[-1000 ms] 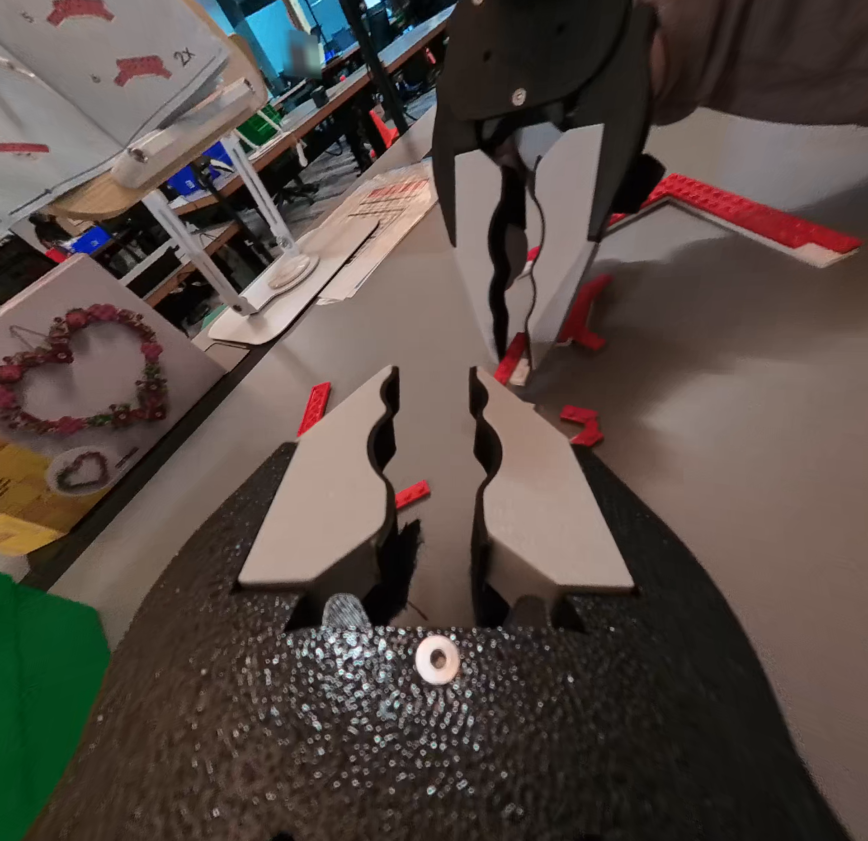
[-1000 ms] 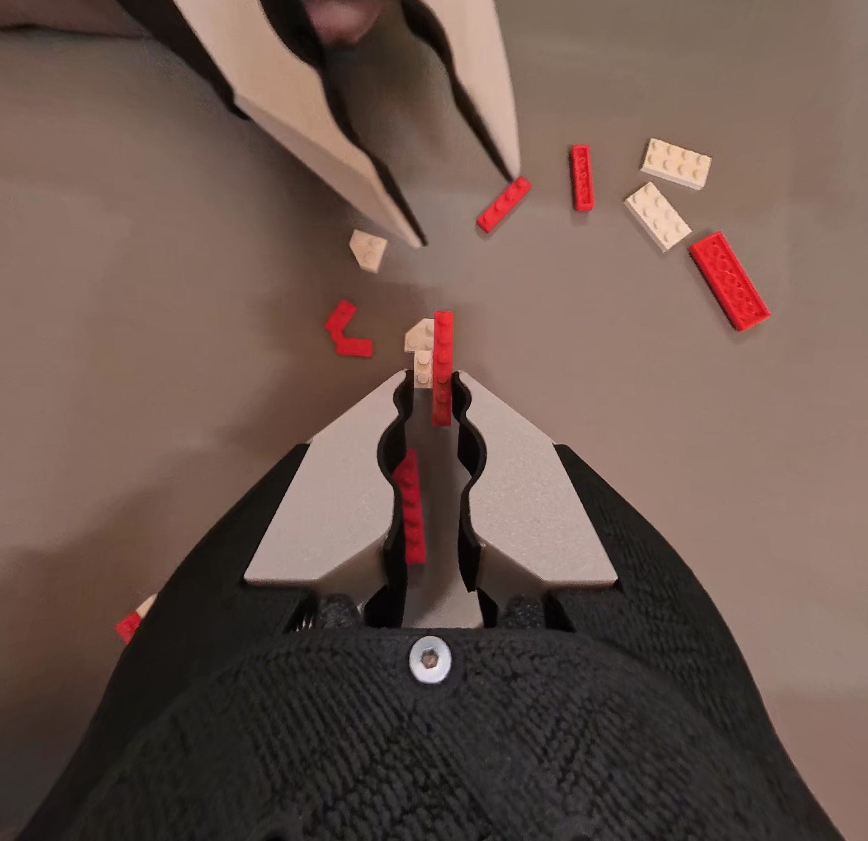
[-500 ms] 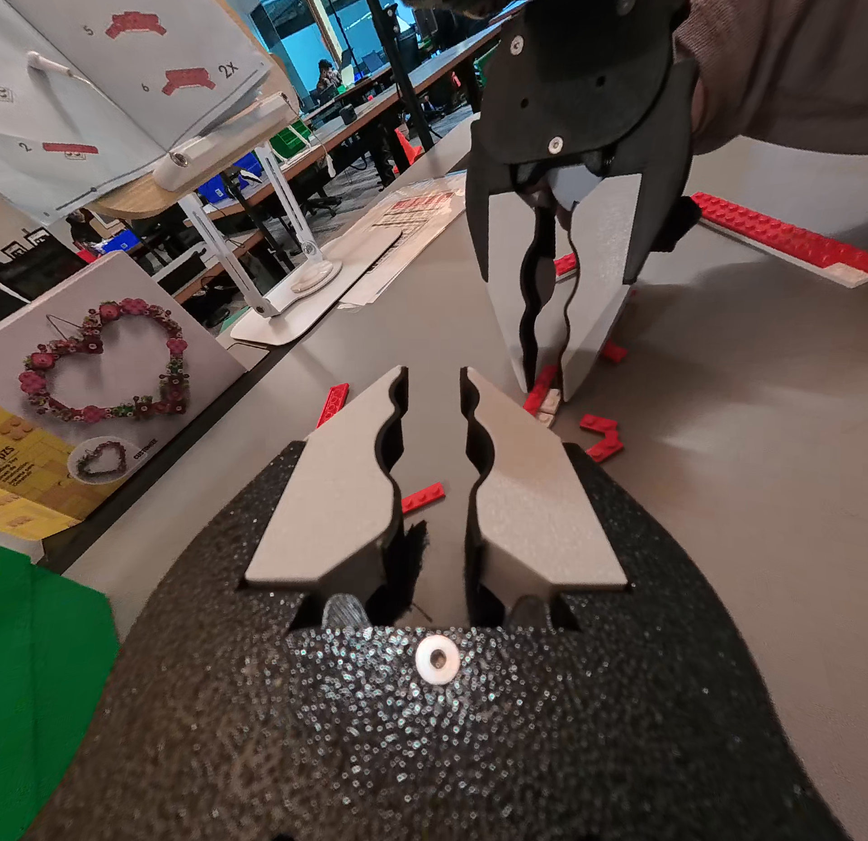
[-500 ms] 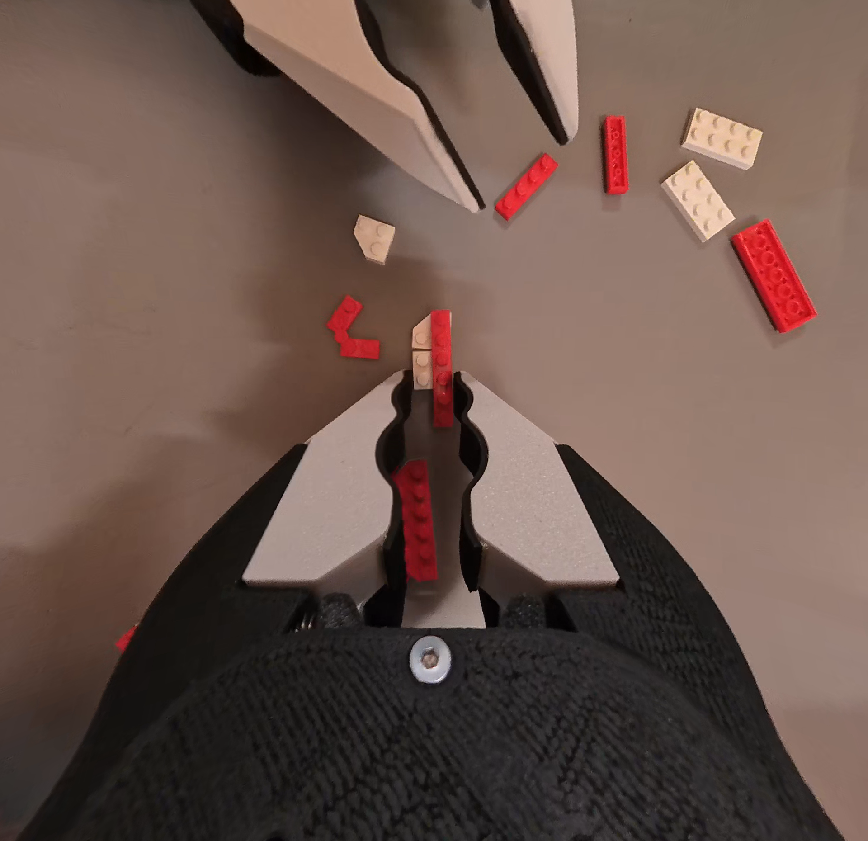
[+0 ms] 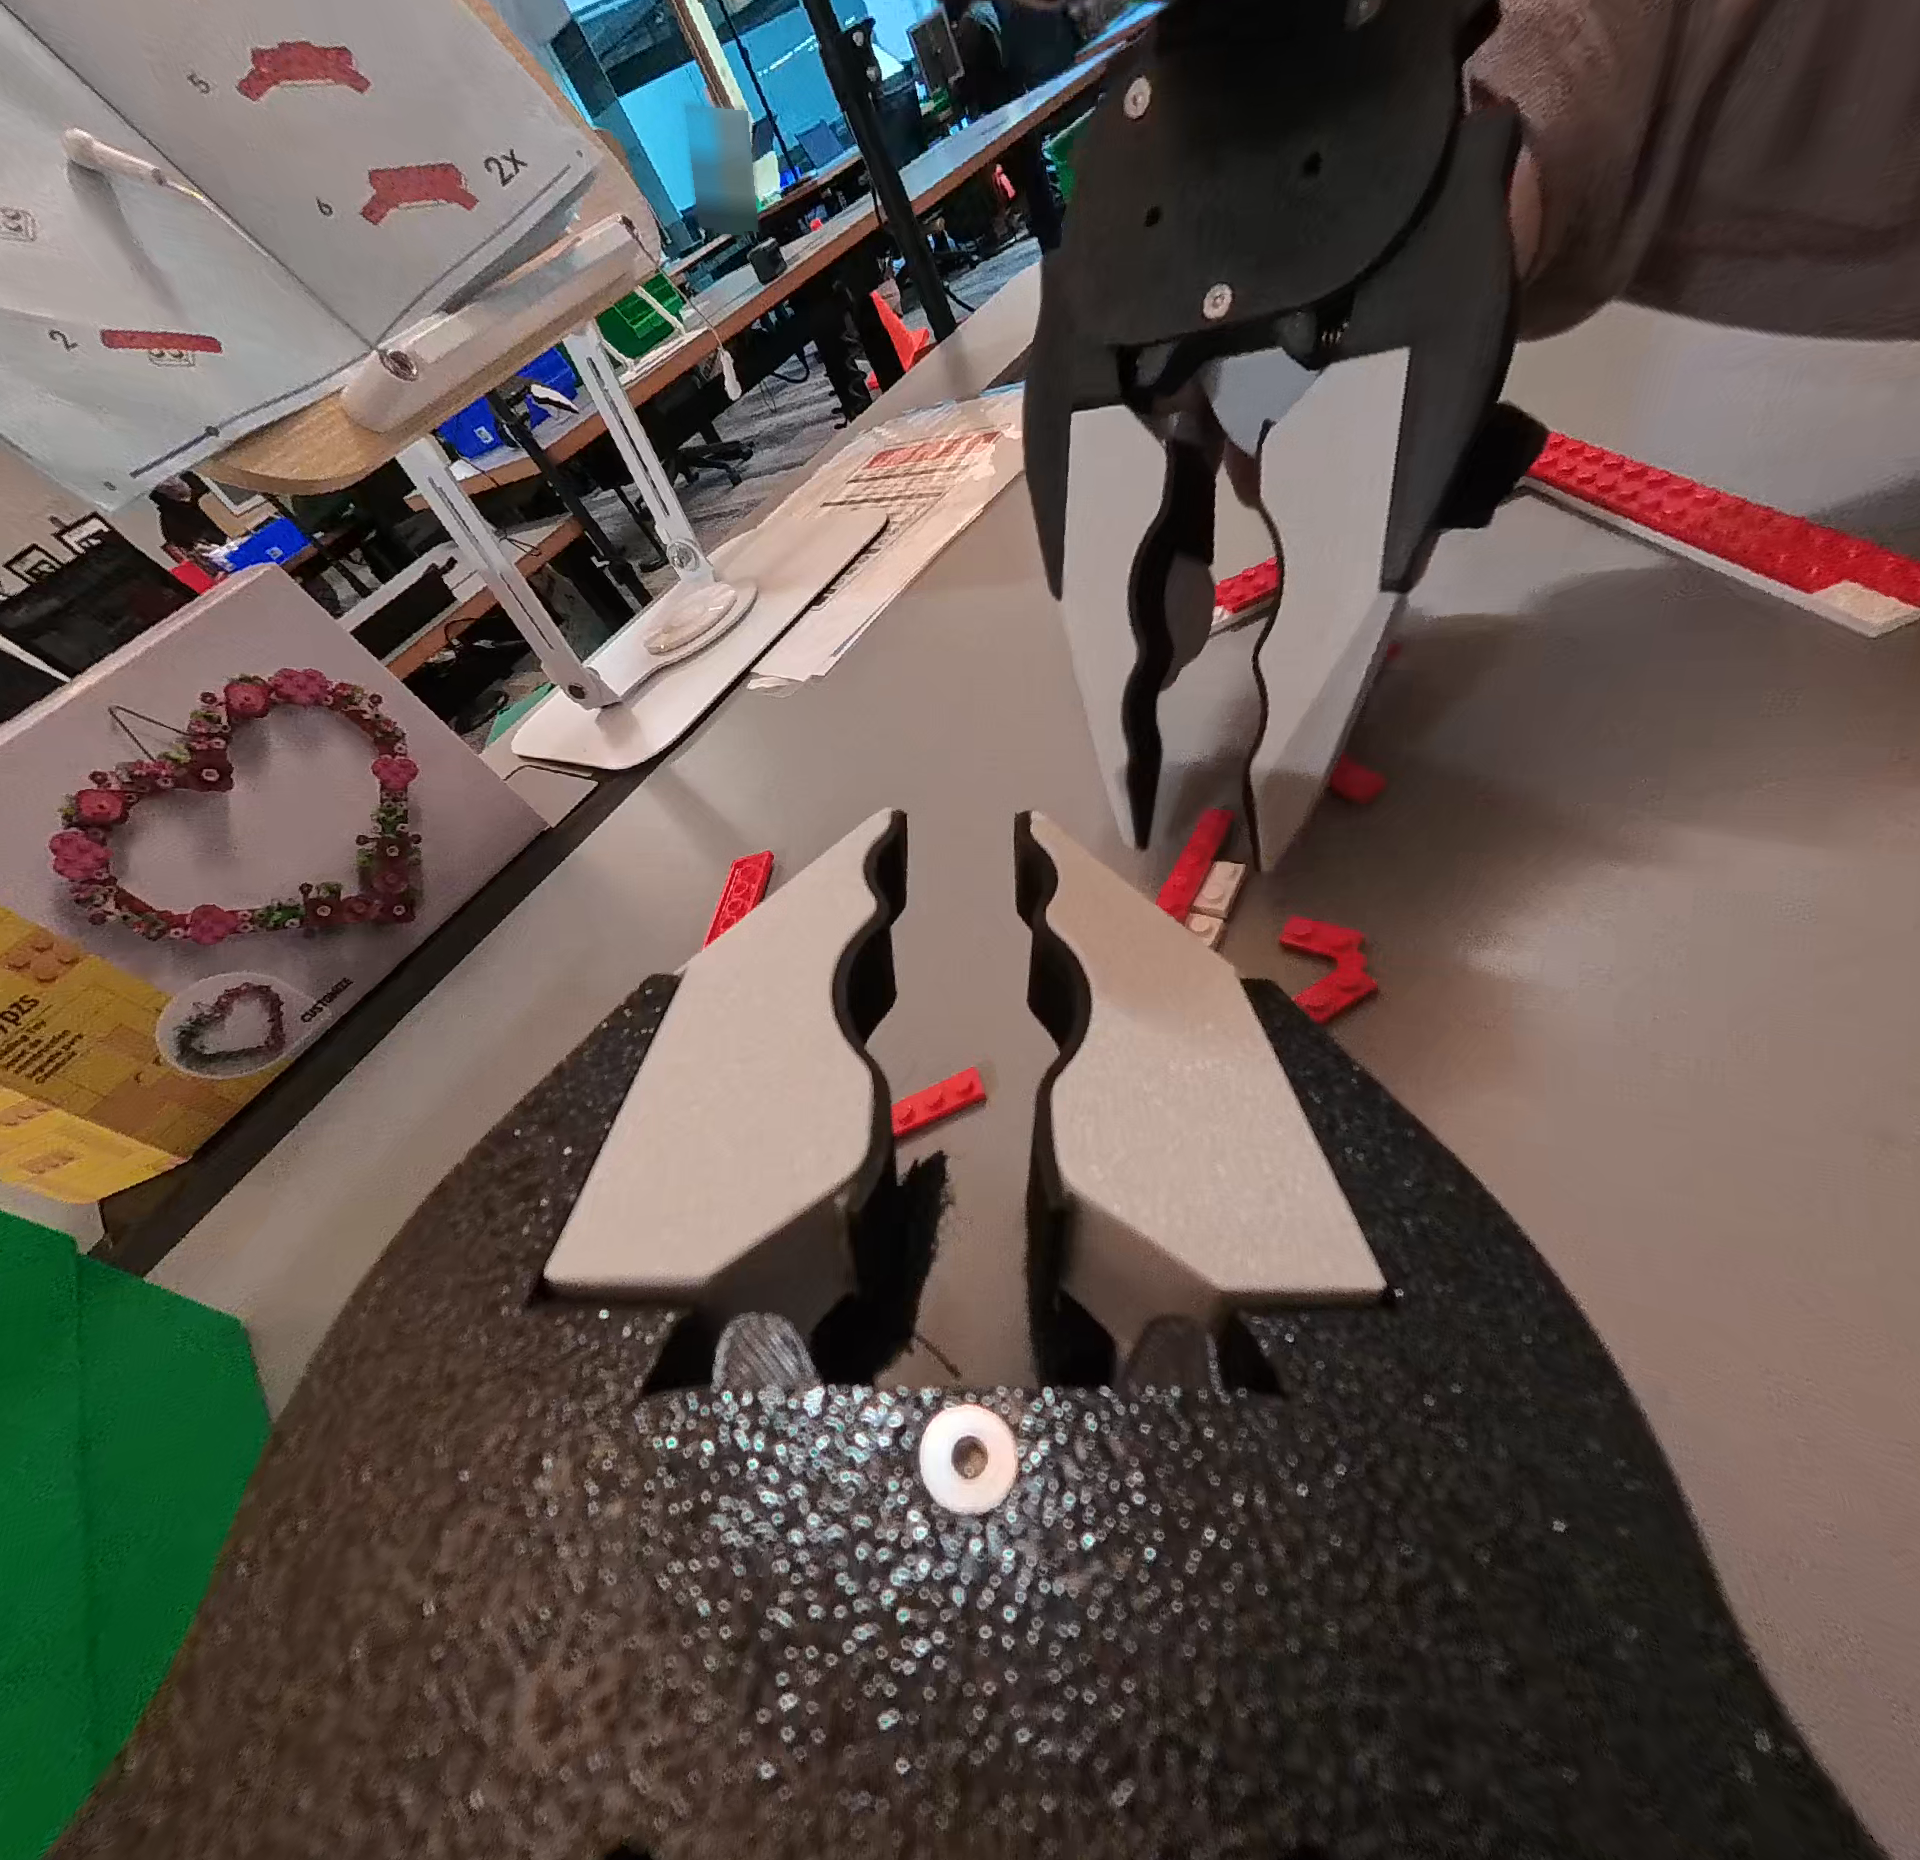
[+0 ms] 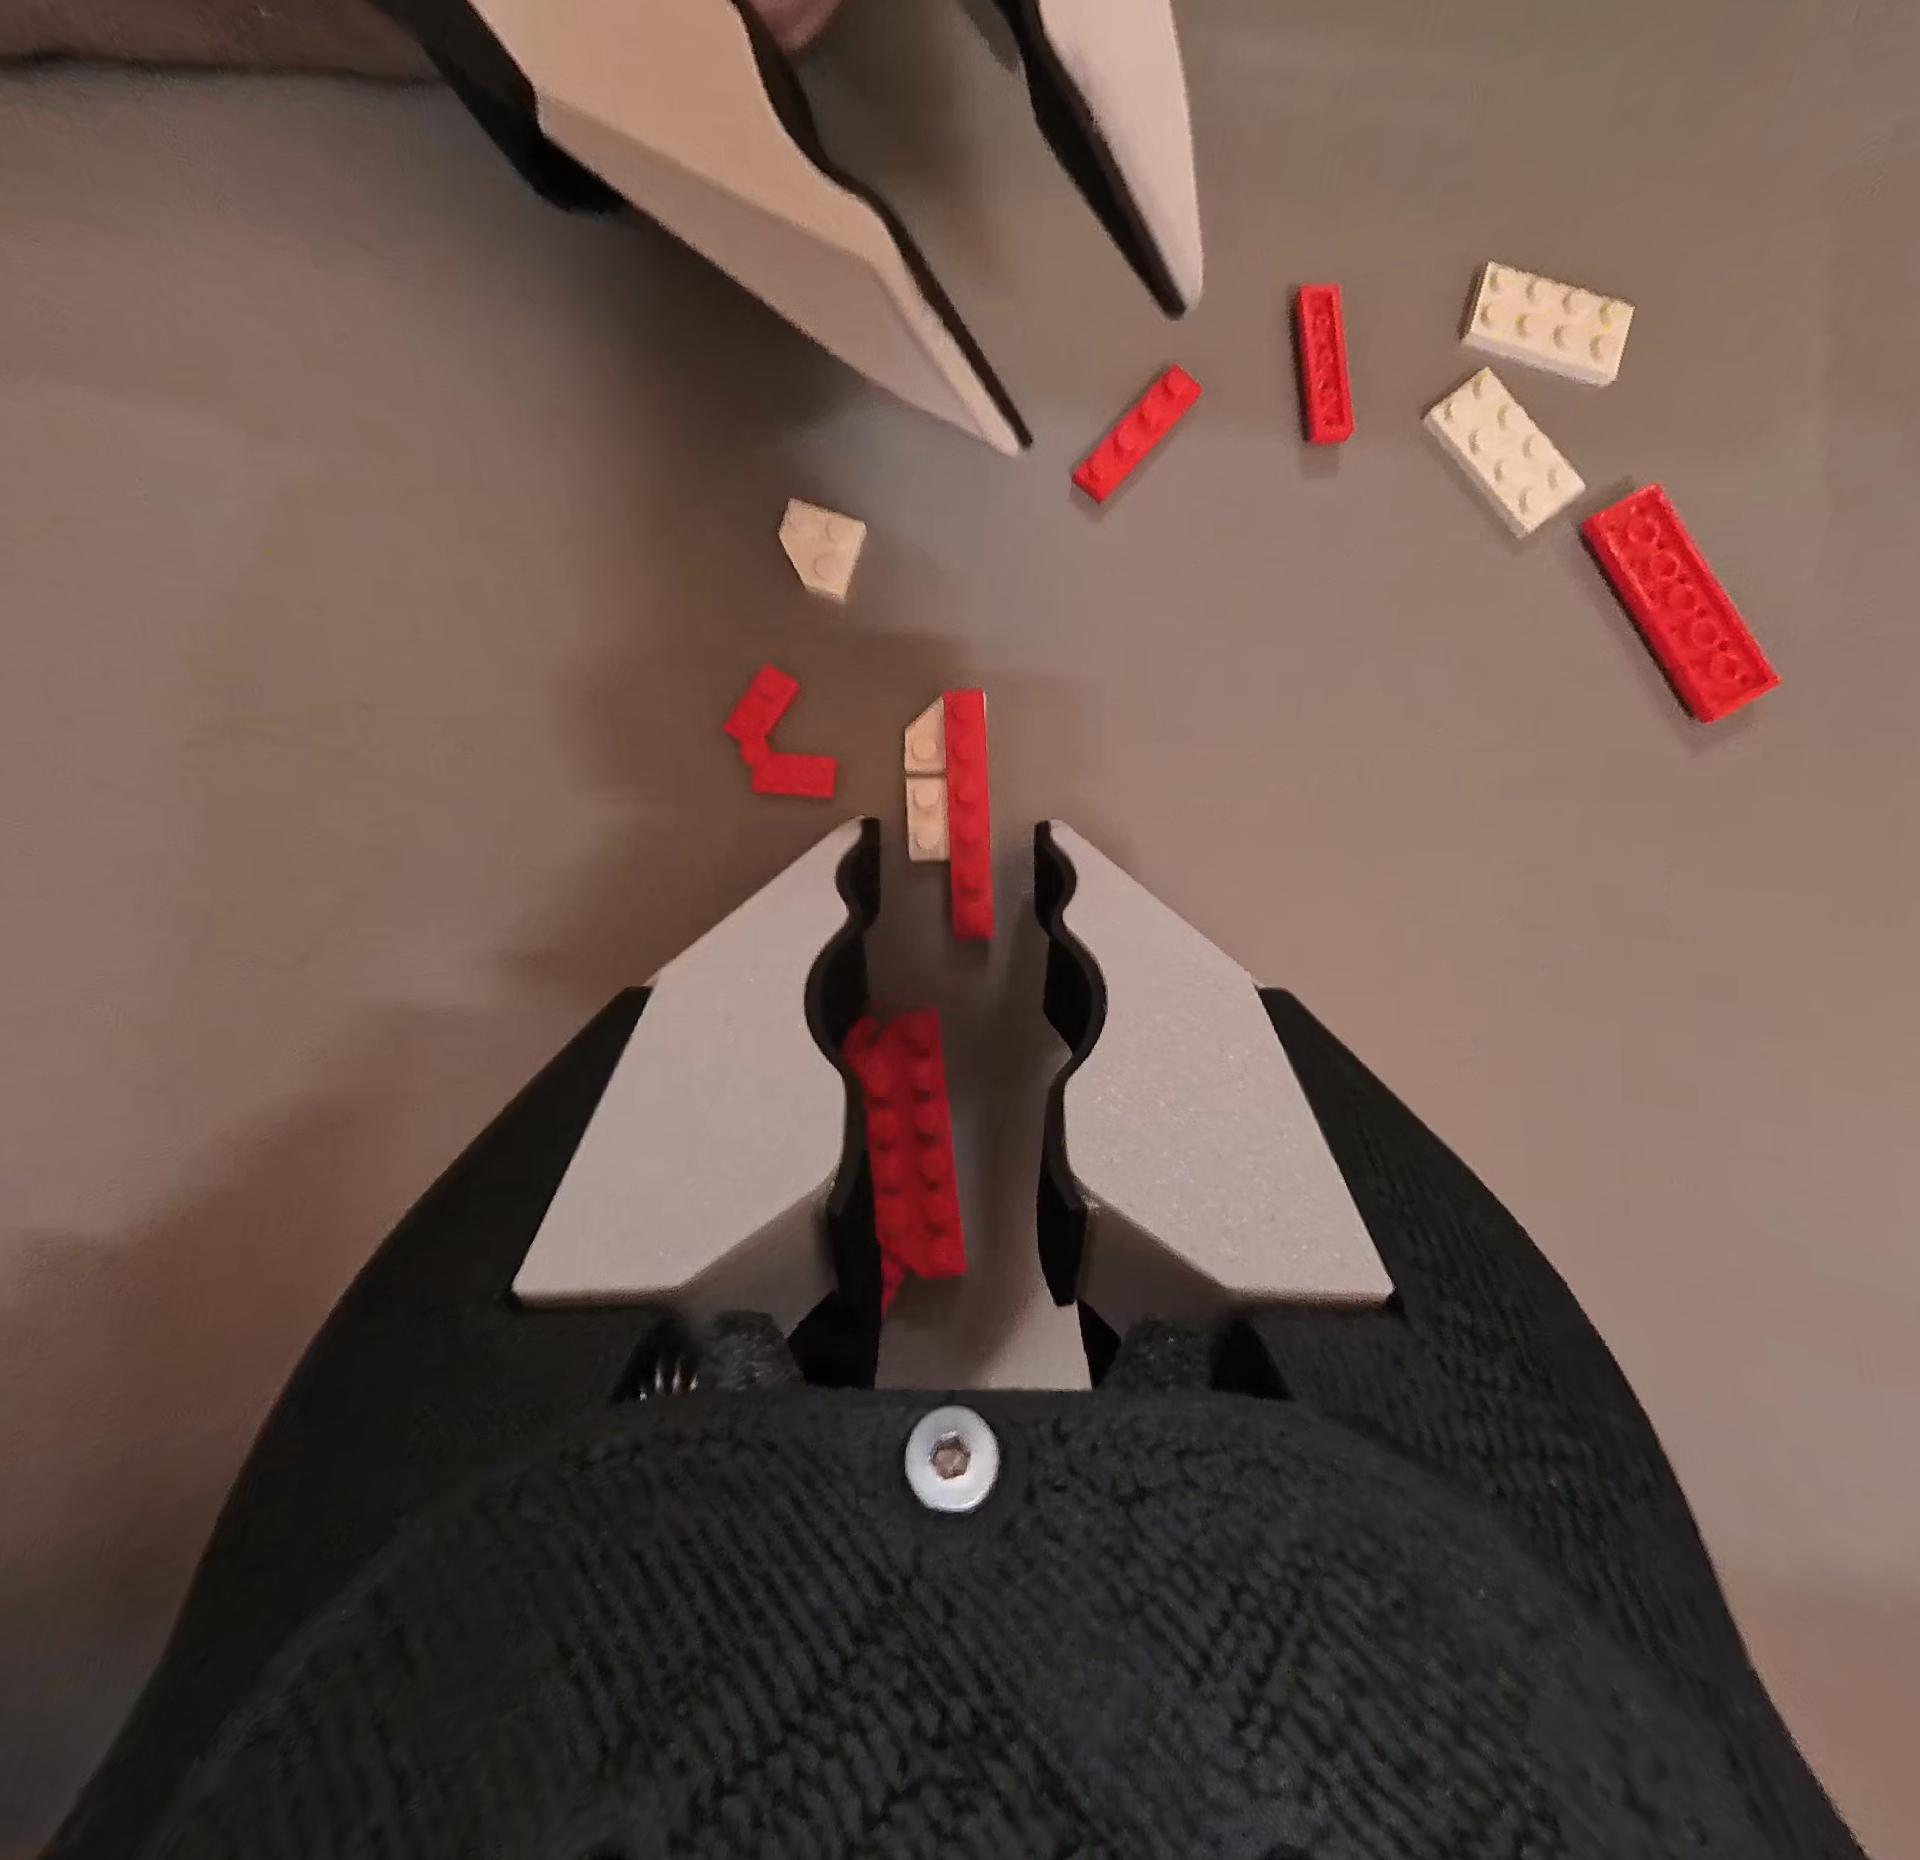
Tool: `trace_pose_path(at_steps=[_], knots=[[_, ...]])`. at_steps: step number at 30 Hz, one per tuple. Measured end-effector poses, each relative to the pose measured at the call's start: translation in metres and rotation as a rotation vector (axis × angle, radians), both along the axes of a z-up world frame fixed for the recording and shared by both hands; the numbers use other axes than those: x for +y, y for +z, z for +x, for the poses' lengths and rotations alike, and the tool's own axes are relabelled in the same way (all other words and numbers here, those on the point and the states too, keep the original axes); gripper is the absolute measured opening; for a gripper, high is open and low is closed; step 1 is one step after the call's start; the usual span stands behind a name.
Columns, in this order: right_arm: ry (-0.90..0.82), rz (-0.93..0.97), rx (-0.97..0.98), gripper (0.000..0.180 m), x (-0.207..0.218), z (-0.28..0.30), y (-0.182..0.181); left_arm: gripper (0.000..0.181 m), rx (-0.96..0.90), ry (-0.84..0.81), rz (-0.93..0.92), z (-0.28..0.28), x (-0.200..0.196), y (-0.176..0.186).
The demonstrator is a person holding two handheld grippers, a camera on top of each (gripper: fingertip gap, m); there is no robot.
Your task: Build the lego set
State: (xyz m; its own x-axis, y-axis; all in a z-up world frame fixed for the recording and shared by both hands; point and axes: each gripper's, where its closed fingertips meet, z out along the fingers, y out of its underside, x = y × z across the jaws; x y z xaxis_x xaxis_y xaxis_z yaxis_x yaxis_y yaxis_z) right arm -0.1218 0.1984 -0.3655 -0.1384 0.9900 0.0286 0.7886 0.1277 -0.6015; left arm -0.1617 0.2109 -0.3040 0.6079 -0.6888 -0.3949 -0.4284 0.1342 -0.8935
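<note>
Grey tabletop (image 6: 312,563) fills the right wrist view, with a busy workshop of long desks behind it in the left wrist view. Take the small red-and-cream assembly (image 6: 954,802) as the landmark: a red strip with two cream wedge pieces joined along one side.

The right gripper (image 6: 954,828) points down at this assembly with its jaws parted narrowly and straddling its near end; they do not look clamped on it. A further red plate (image 6: 909,1145) shows between the fingers nearer the camera, and I cannot tell whether it lies on the table or is held. The left gripper (image 5: 961,828) sits across the assembly from the right one, its jaws likewise a narrow gap apart and empty.

Loose parts surround the assembly: a cream wedge (image 6: 824,546) and two short red pieces (image 6: 779,735) just beside it, a red strip (image 6: 1138,434) near the left gripper's tips, then another red strip (image 6: 1323,363), two cream plates (image 6: 1504,451) and a wider red plate (image 6: 1680,600) well apart. A long red-topped section (image 5: 1714,527) lies well beyond the assembly. The box with a heart wreath picture (image 5: 229,834) and the propped instruction sheet (image 5: 291,148) stand off to the side.

Judging by this, the build is early: a few sub-parts are joined and most of the wreath remains.
</note>
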Motion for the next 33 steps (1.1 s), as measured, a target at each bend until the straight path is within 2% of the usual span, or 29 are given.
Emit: trace_pose_path(at_steps=[5,13,22,26,33], knots=[[0.016,-0.033,0.019,0.030,-0.007,-0.010,-0.003,0.018,-0.002,-0.003,-0.001,0.001,0.000,0.000],[0.023,-0.014,0.021,0.022,-0.006,-0.015,-0.006,0.019,0.029,-0.027,0.000,0.002,-0.004,-0.002],[0.005,-0.018,0.000,0.024,0.000,-0.001,-0.004,0.022,0.075,-0.073,0.007,0.009,-0.010,-0.005],[0.000,-0.031,0.004,0.021,0.000,0.000,-0.006,0.033,0.224,-0.143,0.000,0.014,-0.022,-0.017],[-0.009,-0.046,0.031,0.015,0.001,-0.002,-0.006,0.040,0.484,-0.207,0.007,0.013,-0.024,-0.027]])
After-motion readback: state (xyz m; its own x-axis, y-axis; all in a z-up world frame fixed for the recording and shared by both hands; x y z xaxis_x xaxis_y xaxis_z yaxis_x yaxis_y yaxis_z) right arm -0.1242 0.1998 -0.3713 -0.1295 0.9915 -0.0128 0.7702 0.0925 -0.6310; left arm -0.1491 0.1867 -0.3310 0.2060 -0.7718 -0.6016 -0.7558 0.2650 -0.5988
